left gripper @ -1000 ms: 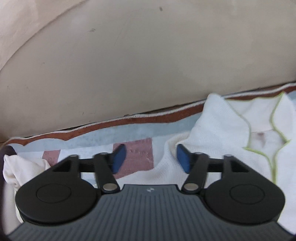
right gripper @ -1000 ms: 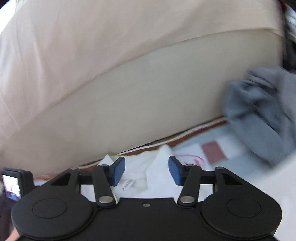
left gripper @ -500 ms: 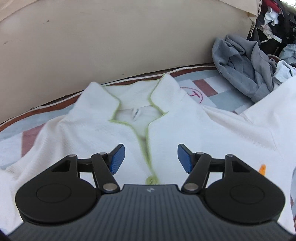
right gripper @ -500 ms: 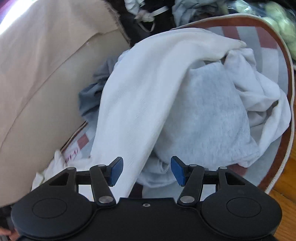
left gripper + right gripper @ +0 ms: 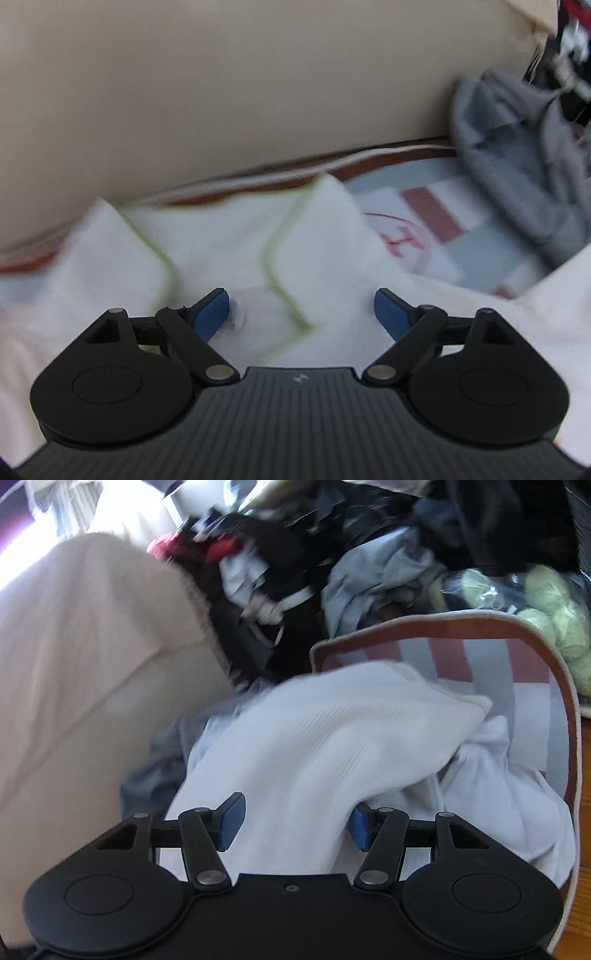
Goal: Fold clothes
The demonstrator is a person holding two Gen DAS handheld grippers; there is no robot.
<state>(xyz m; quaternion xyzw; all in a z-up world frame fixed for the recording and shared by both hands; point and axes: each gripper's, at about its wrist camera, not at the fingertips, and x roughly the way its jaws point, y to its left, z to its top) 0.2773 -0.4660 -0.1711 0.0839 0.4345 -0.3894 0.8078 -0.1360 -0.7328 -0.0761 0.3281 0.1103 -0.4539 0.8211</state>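
Note:
A white polo shirt (image 5: 229, 236) with a lime-edged collar (image 5: 317, 221) lies face up on a striped mat (image 5: 436, 214). My left gripper (image 5: 301, 314) hovers low over the collar. Its jaws are opening, with the right collar flap between them and the pads clear of the cloth. In the right wrist view a white sleeve (image 5: 332, 731) of the shirt is bunched up and runs between the pads of my right gripper (image 5: 295, 825). That gripper stands open, and its right pad is partly covered by the cloth.
A beige cushion wall (image 5: 221, 92) backs the mat. A crumpled grey garment (image 5: 517, 155) lies at the mat's far right. A dark heap of clothes (image 5: 295, 554) and pale green yarn balls (image 5: 546, 602) lie past the mat's edge (image 5: 480, 653). Wooden floor (image 5: 585, 775) shows at the right.
The left gripper swung right onto the shirt, then closed in on the collar as its jaws widened. The right gripper swung from the cushion wall to the bunched sleeve, opening unchanged.

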